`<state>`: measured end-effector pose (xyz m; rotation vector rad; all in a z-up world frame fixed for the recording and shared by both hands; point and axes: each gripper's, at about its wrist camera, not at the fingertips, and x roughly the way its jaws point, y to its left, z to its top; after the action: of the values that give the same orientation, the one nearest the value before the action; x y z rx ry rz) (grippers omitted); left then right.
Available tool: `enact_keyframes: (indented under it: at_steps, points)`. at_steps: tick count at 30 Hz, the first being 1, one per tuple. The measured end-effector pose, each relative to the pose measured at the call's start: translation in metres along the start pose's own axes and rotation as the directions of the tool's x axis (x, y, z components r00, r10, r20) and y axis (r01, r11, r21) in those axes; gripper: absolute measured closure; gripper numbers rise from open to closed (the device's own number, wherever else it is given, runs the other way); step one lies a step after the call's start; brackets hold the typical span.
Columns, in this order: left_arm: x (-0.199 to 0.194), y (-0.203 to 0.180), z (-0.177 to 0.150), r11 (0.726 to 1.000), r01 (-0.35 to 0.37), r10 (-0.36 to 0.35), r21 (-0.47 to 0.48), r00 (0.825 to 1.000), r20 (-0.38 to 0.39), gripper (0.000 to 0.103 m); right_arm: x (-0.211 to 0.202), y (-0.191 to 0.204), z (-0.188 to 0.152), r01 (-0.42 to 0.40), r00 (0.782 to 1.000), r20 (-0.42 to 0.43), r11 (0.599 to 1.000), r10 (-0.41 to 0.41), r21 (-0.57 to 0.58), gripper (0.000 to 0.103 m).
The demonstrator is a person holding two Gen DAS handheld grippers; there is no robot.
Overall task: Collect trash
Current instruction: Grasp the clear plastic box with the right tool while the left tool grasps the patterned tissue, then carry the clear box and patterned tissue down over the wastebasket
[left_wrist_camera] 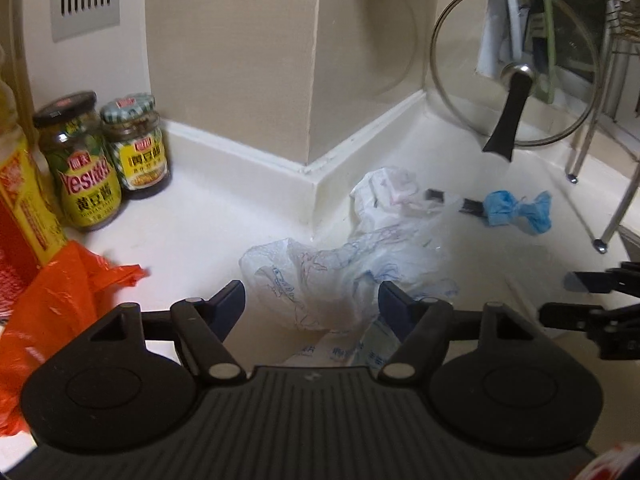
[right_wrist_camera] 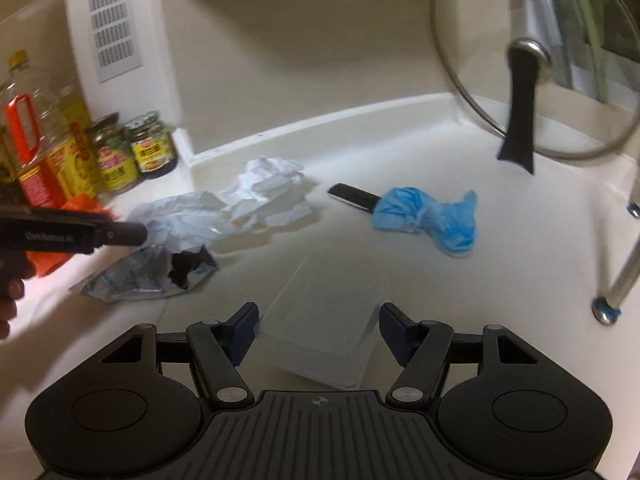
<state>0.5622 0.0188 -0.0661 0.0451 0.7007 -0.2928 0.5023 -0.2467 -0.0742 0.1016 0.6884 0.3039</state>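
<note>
1. A white kitchen counter (right_wrist_camera: 500,280) runs along a beige wall, with trash scattered over it.
2. The left gripper (left_wrist_camera: 312,304) has its jaws spread on either side of a crumpled clear plastic bag (left_wrist_camera: 320,276) with blue print; the pads do not press on it.
3. The right gripper (right_wrist_camera: 316,320) also stands spread, with a clear plastic box (right_wrist_camera: 324,320) lying on the counter between its fingers, untouched.
4. Farther back lie a crumpled white paper wad (right_wrist_camera: 272,188) and a blue wad (right_wrist_camera: 428,216) beside a small black object (right_wrist_camera: 352,196).
5. A torn silver wrapper (right_wrist_camera: 156,276) lies left of the box.
6. An orange bag (left_wrist_camera: 60,312) sits at the far left, near two sauce jars (left_wrist_camera: 108,156).
7. A glass lid (left_wrist_camera: 516,68) leans upright at the back right.
</note>
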Motion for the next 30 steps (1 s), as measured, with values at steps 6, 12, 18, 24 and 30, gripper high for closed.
enact_keyframes:
  at_steps: [6,12,18,24,30]
  points:
    - [0.014,0.003,-0.001,0.999,0.036,-0.037,-0.040,0.999,-0.022,0.077,0.000,-0.006,0.001,0.014,1.000,-0.019,0.997,-0.013,0.078,0.026]
    - [0.005,0.006,-0.004,0.999,0.026,-0.025,-0.033,1.000,0.016,0.093,0.001,0.000,0.006,0.071,0.997,-0.003,0.994,-0.071,0.086,0.025]
    - [-0.022,0.012,-0.003,0.999,0.004,0.000,-0.048,0.998,0.067,0.094,0.012,0.003,0.007,0.090,0.996,-0.027,0.992,-0.088,0.088,0.035]
    - [-0.057,0.027,-0.006,0.993,-0.012,0.025,-0.114,0.993,0.112,0.094,0.015,0.003,0.008,0.096,0.995,-0.030,0.992,-0.094,0.080,0.040]
    - [-0.085,0.032,-0.018,0.988,-0.033,0.051,-0.151,0.992,0.113,0.094,0.004,0.006,0.004,0.053,0.999,0.001,0.997,-0.053,0.058,0.043]
